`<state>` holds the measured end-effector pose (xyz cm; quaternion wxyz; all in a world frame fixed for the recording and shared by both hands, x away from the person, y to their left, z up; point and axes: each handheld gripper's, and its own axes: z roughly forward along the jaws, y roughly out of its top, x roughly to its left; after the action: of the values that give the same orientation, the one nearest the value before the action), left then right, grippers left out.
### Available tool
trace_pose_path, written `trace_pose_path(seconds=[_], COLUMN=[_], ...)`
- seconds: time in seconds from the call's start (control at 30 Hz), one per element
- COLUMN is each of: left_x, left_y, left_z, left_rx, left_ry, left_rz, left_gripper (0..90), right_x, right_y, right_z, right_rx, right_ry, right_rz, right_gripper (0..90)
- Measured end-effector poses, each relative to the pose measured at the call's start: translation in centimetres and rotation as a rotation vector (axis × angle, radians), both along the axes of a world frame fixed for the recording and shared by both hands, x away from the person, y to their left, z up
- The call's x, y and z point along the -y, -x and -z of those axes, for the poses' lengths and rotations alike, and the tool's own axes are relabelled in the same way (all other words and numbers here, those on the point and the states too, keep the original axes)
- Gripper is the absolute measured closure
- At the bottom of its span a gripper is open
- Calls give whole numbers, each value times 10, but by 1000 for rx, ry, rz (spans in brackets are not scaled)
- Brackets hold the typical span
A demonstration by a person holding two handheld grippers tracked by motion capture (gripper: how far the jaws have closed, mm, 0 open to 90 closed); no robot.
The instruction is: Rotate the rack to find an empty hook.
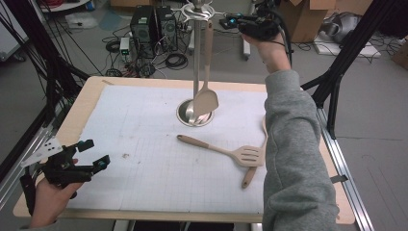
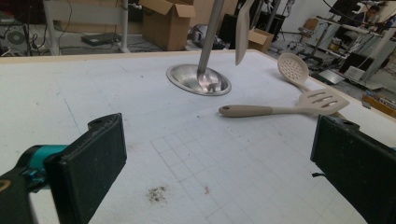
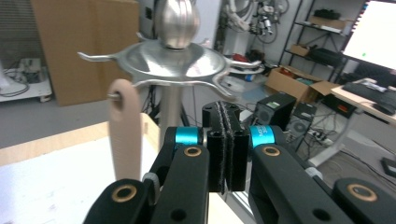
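One spatula (image 1: 206, 98) already hangs by its handle hole from a hook of the steel utensil stand (image 1: 196, 53). Your right gripper (image 1: 230, 21) sits beside that hook, far side of the table, jaws pressed together on nothing. Two pieces are left, I'd judge: the slotted turner (image 1: 226, 151) and, crossed under it, the perforated skimmer (image 2: 293, 69), lying right of centre on the white gridded mat (image 1: 144, 144). Your left gripper (image 1: 91, 154) waits spread wide at the near left corner. Around the table: cables, computer towers, cardboard boxes.
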<state>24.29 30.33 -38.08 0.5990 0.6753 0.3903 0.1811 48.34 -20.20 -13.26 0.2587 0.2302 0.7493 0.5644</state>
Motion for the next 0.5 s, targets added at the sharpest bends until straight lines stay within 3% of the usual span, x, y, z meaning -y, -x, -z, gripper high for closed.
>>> trace_pose_path(seconds=[0.13, 0.5], left_x=[-1, -7], left_y=[1, 4], left_z=[1, 0], left_rx=[-1, -1], left_ry=[2, 0], left_rz=[-3, -15], left_gripper=[39, 39], right_x=[3, -3], right_y=[-3, -17], right_z=[-1, 0], right_rx=[4, 7], right_ry=[-22, -7], right_rz=[14, 20], right_gripper=[896, 896])
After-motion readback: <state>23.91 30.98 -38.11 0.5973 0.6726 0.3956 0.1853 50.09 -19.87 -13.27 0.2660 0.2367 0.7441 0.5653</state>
